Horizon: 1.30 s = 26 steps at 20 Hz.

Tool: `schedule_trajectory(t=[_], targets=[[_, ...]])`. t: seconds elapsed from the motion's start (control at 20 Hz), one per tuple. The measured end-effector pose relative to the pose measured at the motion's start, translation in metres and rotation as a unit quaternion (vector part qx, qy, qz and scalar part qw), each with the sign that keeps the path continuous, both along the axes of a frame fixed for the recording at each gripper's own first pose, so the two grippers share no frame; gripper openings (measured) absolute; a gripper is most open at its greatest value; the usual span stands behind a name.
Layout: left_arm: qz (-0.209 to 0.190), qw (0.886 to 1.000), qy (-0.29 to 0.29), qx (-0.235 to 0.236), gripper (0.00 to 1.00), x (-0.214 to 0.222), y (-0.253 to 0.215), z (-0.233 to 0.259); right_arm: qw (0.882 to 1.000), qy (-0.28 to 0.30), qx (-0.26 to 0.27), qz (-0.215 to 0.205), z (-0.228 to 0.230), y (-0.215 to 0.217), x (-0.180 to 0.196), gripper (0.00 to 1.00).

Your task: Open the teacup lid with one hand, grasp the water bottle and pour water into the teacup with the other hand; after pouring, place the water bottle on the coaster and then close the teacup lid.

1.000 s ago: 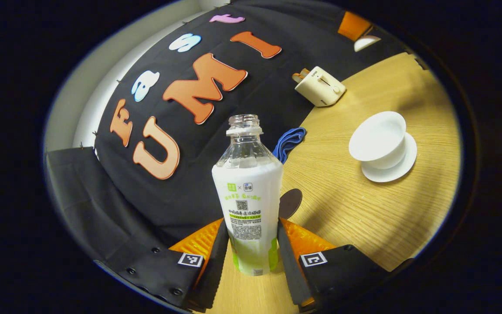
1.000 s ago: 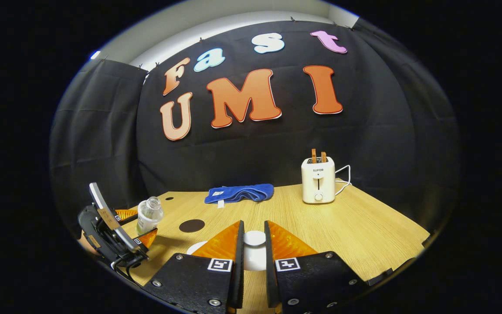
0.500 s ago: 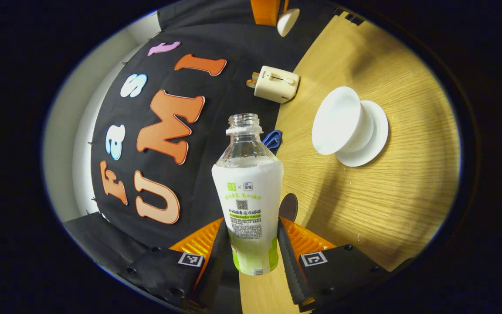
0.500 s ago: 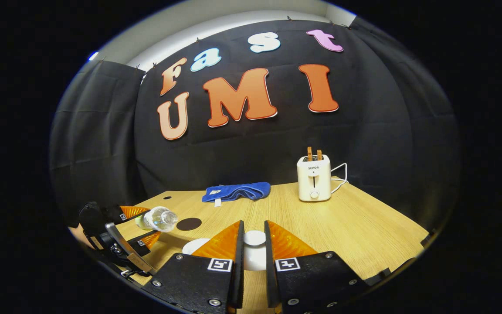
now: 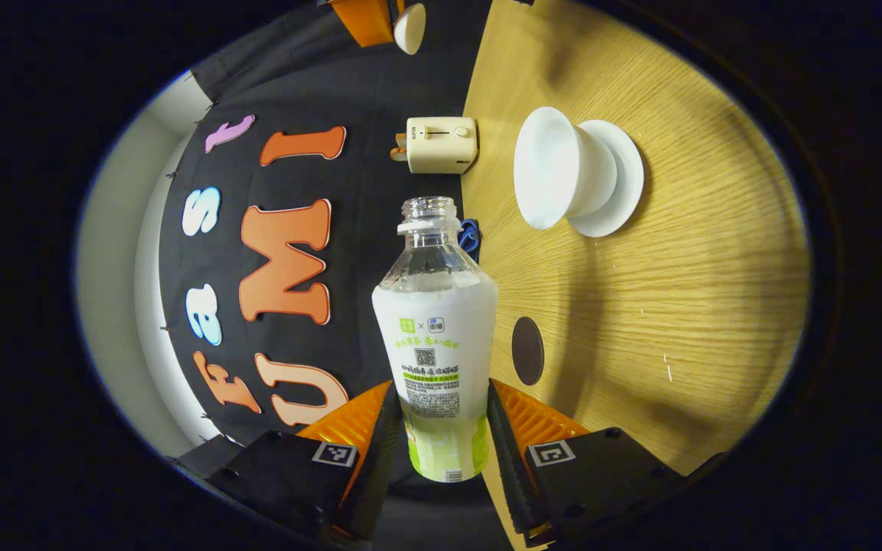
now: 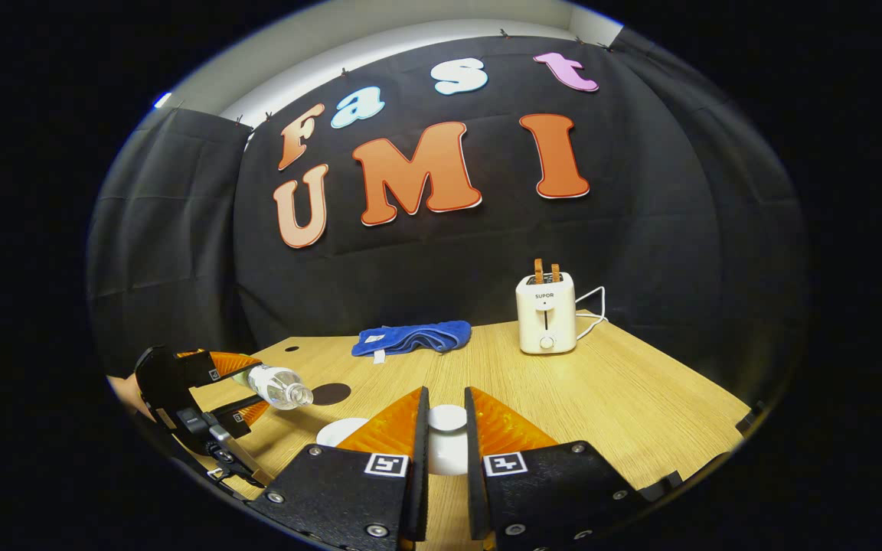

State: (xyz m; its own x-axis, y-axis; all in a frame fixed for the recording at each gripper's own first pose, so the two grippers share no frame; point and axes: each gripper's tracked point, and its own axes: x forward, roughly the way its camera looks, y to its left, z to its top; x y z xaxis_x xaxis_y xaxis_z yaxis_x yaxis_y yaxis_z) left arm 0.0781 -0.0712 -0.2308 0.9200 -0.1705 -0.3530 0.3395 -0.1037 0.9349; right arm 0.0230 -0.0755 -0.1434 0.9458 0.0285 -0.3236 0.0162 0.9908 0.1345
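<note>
An uncapped water bottle [image 5: 435,337] with a white and green label sits between the fingers of my left gripper [image 5: 441,394], which is shut on it. In the right gripper view the bottle [image 6: 276,385] lies tilted almost level in the left gripper [image 6: 207,390], mouth pointing toward the white teacup [image 6: 338,431]. The lidless teacup [image 5: 560,168] stands on its white saucer [image 5: 621,180], and the mouth is off to its side. A dark round coaster [image 5: 527,350] lies on the table nearer the bottle. My right gripper [image 6: 445,398] is shut on the white teacup lid [image 6: 447,419], held above the table.
A cream toaster [image 6: 545,321] with a cord stands at the back right of the wooden table [image 6: 640,398]. A folded blue cloth [image 6: 410,337] lies at the back middle. The far right gripper with the lid [image 5: 409,27] shows at the top of the left gripper view.
My left gripper has rolled the bottle from upright over to nearly level, its mouth swinging toward the teacup. The right gripper has held the lid almost still.
</note>
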Motion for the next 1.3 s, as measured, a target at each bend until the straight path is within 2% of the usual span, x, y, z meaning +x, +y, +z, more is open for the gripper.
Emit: schedule_trajectory(t=[0.15,0.4,1.3], targets=[[-0.023,0.999,-0.015,0.033,0.66,-0.001,-0.003,0.009,1.000,0.004,-0.003,0.000,-0.002,-0.001,-0.002,0.22],[-0.037,0.997,-0.020,0.061,0.66,-0.003,-0.005,0.014,1.000,0.001,-0.005,0.001,0.000,-0.002,-0.003,0.22],[-0.065,0.989,-0.062,0.118,0.65,0.008,-0.012,0.034,1.000,-0.009,-0.012,0.019,0.004,0.006,-0.005,0.22]])
